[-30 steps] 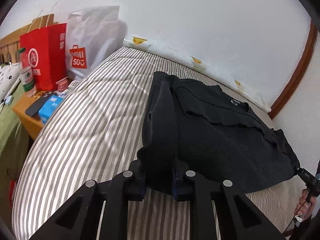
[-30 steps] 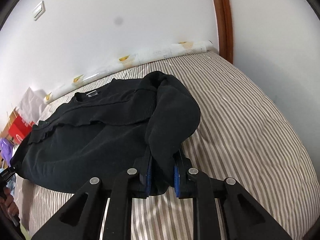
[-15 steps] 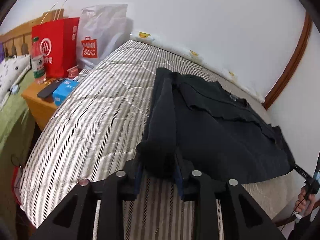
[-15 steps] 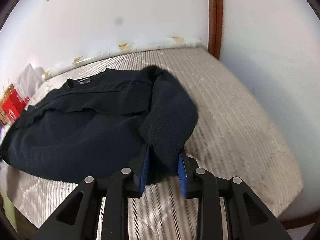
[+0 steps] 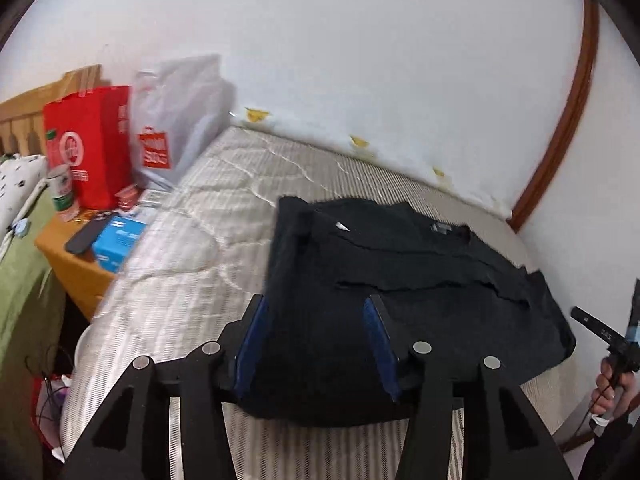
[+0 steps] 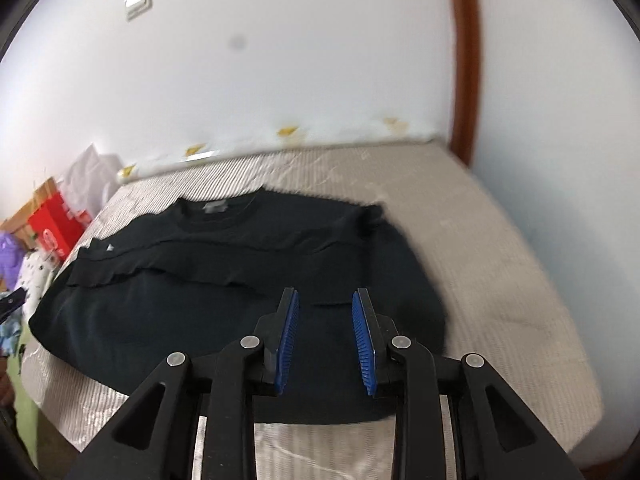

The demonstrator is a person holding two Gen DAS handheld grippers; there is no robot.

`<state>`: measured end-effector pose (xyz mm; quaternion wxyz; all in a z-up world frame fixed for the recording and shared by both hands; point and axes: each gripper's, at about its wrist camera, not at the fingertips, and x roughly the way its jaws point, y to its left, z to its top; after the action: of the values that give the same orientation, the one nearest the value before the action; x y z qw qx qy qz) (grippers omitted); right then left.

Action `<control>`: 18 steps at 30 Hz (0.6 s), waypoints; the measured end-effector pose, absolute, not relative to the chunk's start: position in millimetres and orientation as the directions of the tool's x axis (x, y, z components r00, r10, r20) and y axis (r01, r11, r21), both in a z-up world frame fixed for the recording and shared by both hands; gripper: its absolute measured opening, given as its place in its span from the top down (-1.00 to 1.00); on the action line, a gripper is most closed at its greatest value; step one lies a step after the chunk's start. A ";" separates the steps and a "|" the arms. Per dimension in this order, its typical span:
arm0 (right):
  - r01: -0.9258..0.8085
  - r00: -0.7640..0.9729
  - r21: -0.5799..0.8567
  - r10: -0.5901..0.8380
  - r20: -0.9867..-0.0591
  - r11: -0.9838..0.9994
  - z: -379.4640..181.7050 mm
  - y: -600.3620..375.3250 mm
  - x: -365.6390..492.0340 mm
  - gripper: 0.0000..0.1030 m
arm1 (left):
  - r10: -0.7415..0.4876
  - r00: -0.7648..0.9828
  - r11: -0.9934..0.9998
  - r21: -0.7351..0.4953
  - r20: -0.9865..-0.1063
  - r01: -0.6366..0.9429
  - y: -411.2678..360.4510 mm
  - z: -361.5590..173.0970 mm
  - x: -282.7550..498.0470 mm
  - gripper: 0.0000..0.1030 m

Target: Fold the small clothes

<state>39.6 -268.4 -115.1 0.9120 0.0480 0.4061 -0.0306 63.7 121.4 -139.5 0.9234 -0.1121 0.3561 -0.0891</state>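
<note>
- Left wrist view: left gripper spread, its blue pads well apart with only flat cloth behind them, nothing pinched; jaws just been opening, off the sleeve fold they clamped a second ago.
- Black sweater lying on the striped mattress toward its near edge, the left sleeve now laid inward over the body, collar label toward the wall side.
- Seen here only: red paper bag and white shopping bag past the mattress's far left corner, a wooden nightstand with a blue box beside the left edge, and a person's hand holding the other tool at the right.
- Right wrist view: right gripper likewise parted, ribbed blue pads clear of the cloth; jaws opened within the last second, and the sleeve roll held between them then is let go.
- Same sweater, seen whole here: right sleeve dropped over the body near the mattress's near right edge, hem close to the near edge.
- Seen here only: bare right half of the mattress, the brown door frame, a wall switch.
- Judgement: both sleeves folded in and released; a bottom-to-collar fold likely left to do.
</note>
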 end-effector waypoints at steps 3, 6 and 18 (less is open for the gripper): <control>0.068 0.616 0.061 0.006 -0.788 0.996 -140.3 -252.6 55.7 0.46 | -0.253 0.689 0.962 -0.250 -0.679 0.107 102.9 -152.9 78.8 0.08; 0.075 0.541 0.035 -0.011 -0.841 0.997 -167.7 -243.4 65.5 0.48 | -0.234 0.640 0.969 -0.227 -0.732 0.095 88.3 -169.5 98.0 0.08; 0.103 0.510 -0.002 -0.054 -0.859 0.995 -184.1 -247.2 110.9 0.48 | -0.104 0.608 0.995 -0.083 -0.787 0.062 57.9 -189.3 159.3 0.07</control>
<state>110.9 -247.2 -184.1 0.8685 0.0247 0.4930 -0.0454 159.3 57.9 -189.3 0.8965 -0.0236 0.4401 -0.0464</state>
